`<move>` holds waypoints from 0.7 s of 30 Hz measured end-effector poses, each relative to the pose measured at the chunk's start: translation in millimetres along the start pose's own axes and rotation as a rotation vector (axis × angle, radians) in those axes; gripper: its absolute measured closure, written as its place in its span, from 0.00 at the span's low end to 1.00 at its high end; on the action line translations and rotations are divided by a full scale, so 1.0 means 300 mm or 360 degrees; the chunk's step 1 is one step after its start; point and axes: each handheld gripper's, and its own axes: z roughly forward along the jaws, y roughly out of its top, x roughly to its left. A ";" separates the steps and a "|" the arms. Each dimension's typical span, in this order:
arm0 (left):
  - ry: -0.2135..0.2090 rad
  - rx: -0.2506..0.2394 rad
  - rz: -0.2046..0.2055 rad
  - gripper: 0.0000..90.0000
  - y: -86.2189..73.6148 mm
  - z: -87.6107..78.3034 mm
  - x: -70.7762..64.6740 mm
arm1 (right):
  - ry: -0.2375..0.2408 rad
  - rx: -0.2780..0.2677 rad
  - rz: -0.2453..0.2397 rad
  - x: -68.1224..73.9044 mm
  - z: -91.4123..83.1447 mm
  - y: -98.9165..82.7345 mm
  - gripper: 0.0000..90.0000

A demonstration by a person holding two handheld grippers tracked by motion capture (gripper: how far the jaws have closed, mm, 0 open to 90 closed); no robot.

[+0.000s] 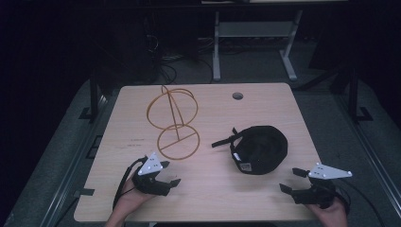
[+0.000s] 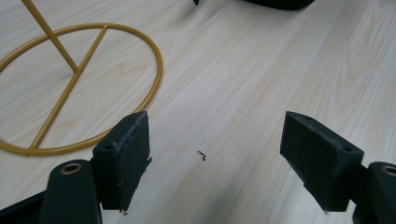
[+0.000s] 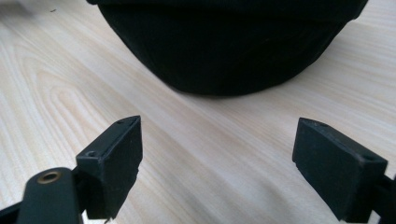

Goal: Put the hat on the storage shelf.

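Black cap [image 1: 260, 147] just ahead of right gripper [image 1: 292, 180]; gripper wide apart, empty.

Black cap [image 1: 261, 148] upturned, mid-right; gold wire stand [image 1: 174, 124] upright (left of cap).

We note a light wood-grain tabletop [image 1: 265, 118] with rounded corners. A round cable port [image 1: 237, 96] sits near its far edge, right of centre. In the left gripper view, a small dark curled speck [image 2: 201, 155] lies on the bare grain. Beyond the far edge, a white desk frame [image 1: 255, 30] stands on the grey floor [image 1: 321, 109], with loose cables [image 1: 165, 66] to its left. A black upright post [image 1: 93, 97] stands beside the left edge, and a second post [image 1: 352, 94] beside the right edge.
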 end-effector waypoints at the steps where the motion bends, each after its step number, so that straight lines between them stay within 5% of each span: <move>1: -0.0003 0.0002 0.0000 0.26 0.000 0.000 0.001 | 0.0012 0.0007 0.0001 -0.001 0.002 0.000 0.17; 21: -0.0079 -0.0032 -0.0028 0.19 0.038 0.012 -0.024 | 0.0027 0.0007 -0.0008 0.013 0.005 0.008 0.17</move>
